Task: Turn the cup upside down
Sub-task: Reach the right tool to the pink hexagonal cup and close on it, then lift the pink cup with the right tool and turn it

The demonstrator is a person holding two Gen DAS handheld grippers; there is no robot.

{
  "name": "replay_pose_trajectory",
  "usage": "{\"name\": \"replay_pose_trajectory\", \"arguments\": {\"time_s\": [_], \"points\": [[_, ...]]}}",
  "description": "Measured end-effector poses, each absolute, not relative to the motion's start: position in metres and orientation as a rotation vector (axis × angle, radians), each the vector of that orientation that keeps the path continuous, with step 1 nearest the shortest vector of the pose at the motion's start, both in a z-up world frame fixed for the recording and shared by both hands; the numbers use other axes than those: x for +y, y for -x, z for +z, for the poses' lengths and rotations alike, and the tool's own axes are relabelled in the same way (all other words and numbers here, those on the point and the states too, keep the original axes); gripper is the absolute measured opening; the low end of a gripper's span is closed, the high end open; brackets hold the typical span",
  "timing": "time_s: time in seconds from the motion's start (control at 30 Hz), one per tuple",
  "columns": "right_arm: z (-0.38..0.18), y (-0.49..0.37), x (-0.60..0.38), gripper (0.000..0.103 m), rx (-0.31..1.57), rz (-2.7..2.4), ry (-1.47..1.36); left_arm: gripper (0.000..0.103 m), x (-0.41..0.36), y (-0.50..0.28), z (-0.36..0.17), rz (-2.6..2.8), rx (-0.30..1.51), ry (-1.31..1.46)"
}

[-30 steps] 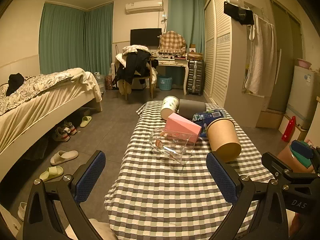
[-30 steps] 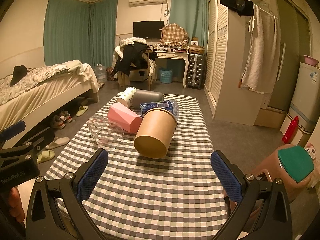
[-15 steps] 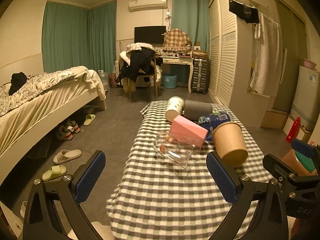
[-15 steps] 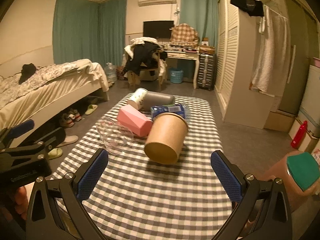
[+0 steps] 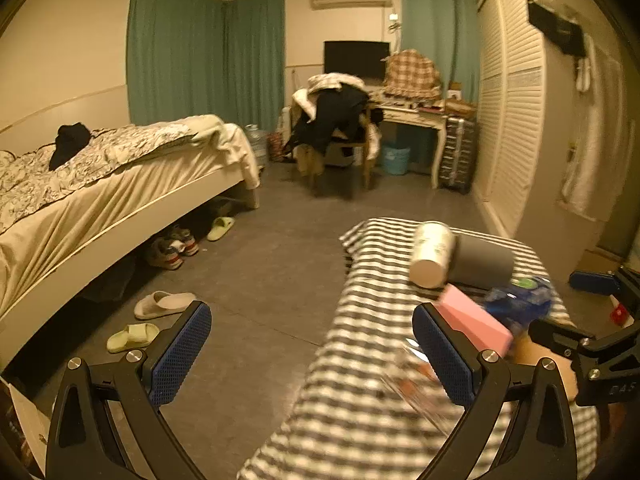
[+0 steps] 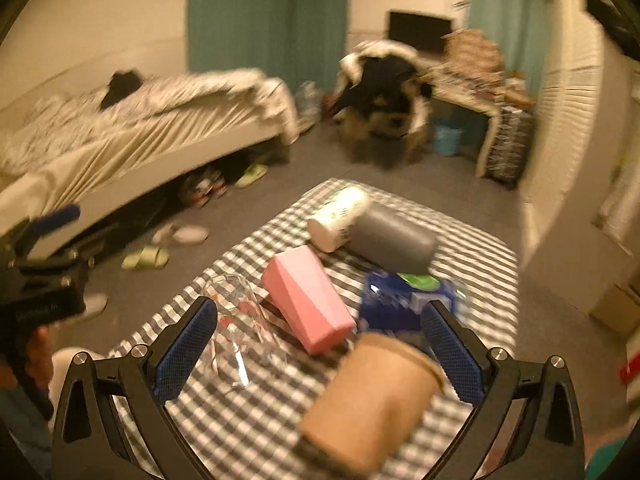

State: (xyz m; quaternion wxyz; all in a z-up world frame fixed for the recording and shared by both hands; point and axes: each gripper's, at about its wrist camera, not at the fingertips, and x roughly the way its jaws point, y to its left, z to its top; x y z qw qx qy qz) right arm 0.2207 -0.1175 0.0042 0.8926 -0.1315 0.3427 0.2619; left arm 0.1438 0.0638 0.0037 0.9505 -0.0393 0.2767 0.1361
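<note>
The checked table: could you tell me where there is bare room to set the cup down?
Bare checked cloth lies on the near side, between the glass cup and the brown paper cup. The far half is crowded: pink box, blue packet, grey cylinder, white cup.

Left gripper (image 5: 312, 354) is held wide open over the table edge, nothing between its pads.

At lower right of the frame the checked tablecloth (image 5: 360, 400) is seen blurred. A white cup (image 5: 432, 254) and a grey cylinder (image 5: 482, 260) are laid on their sides, touching, at right of centre. A pink box (image 5: 474, 322) is seen just below them, beside a blue packet (image 5: 520, 306). The bed (image 5: 100, 184) is spread across the left.
</note>
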Motion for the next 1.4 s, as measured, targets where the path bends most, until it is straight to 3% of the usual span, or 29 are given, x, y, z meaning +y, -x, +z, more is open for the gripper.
{"name": "replay_pose_trajectory", "arguments": {"time_s": [0.3,0.37,0.73,0.87,1.03,1.4], "points": [[-0.054,-0.305,-0.065,0.087,0.913,0.663,0.436,0.103,0.089,-0.193,-0.036,0.347,0.639,0.107],[-0.061,-0.313,-0.059,0.076,0.964,0.697,0.427,0.103,0.094,-0.198,-0.044,0.351,0.656,0.120],[-0.087,-0.334,-0.031,0.075,1.126,0.691,0.498,0.103,0.093,-0.205,-0.062,0.300,0.698,0.101],[-0.095,-0.339,-0.026,0.062,1.153,0.661,0.506,0.103,0.092,-0.203,-0.060,0.286,0.696,0.110],[-0.073,-0.332,-0.041,0.061,1.112,0.589,0.403,0.103,0.094,-0.187,-0.048,0.281,0.672,0.119],[0.047,-0.217,-0.087,0.061,0.908,0.413,0.309,0.103,0.076,-0.113,0.003,0.212,0.566,0.095]]}}
